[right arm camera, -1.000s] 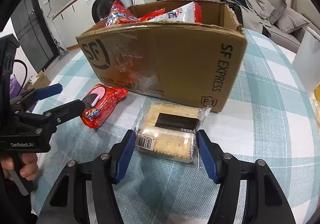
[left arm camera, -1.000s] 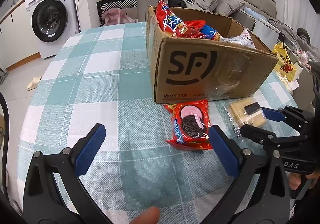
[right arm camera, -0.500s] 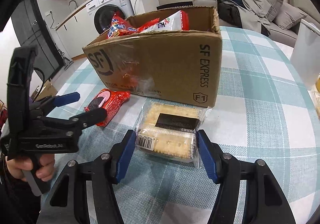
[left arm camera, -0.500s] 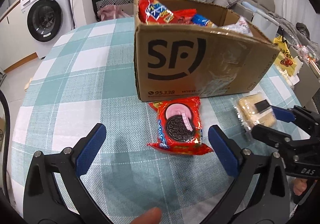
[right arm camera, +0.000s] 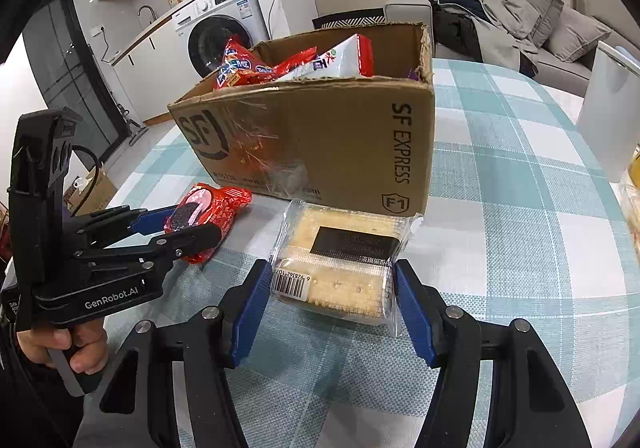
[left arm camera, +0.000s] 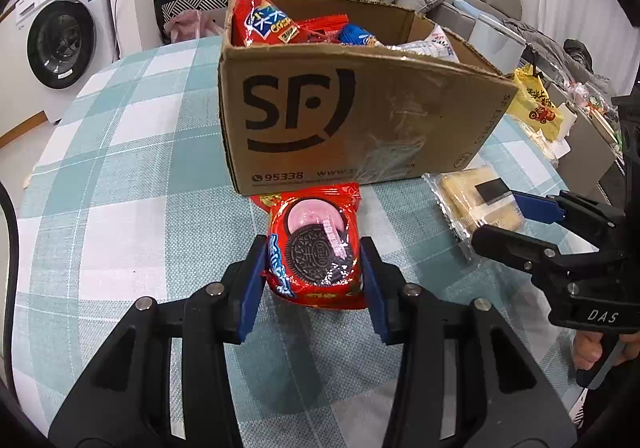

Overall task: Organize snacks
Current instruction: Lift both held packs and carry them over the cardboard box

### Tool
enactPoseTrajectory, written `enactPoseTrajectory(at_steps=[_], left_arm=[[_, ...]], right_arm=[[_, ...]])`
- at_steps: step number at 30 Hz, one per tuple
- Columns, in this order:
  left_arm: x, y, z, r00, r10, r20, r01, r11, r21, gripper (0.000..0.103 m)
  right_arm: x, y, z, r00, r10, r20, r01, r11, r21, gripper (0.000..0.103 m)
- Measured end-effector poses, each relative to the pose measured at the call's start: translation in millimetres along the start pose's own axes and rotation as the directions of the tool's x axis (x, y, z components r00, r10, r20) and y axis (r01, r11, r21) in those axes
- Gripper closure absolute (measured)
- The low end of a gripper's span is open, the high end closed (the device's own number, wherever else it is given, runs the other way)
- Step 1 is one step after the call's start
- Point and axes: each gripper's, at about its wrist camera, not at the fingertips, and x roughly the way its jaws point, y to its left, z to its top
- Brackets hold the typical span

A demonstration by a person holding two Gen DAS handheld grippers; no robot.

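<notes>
between the jaws: each gripper has one loose snack, both on the teal-and-white checked tablecloth [left arm camera: 120,175] in front of the box.
left gripper [left arm camera: 312,280]: its jaws have just been closing and now pinch the near half of the red glossy oreo cookie packet [left arm camera: 316,244]; blue pads press its two sides, far end touching the box wall.
right gripper [right arm camera: 330,302]: jaws about half open yet clamped on the near end of the clear plastic-wrapped tray of pale crackers with a black label [right arm camera: 340,260]; the pads touch the wrapper's sides.
beyond the jaws: brown cardboard sf express box [left arm camera: 360,115], open-topped, just past both packets.
done: several red, blue and white snack bags [left arm camera: 264,23] already stand inside the box.
left: judging by this, the two gripped packets are not yet lifted; both need raising over the near wall and dropping in.
progress: probably late, as no other loose snacks show near the jaws.
</notes>
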Motion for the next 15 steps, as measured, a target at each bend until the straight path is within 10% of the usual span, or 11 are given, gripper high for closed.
enactPoseTrajectory(at_steps=[15], left_arm=[[-69.3,-11.3,12.1,0.989,-0.017,0.147,0.015,1.0,0.013,0.061]], right_arm=[[-53.6,14.7,12.7,0.991,0.045,0.122,-0.04,0.998,-0.046,0.04]])
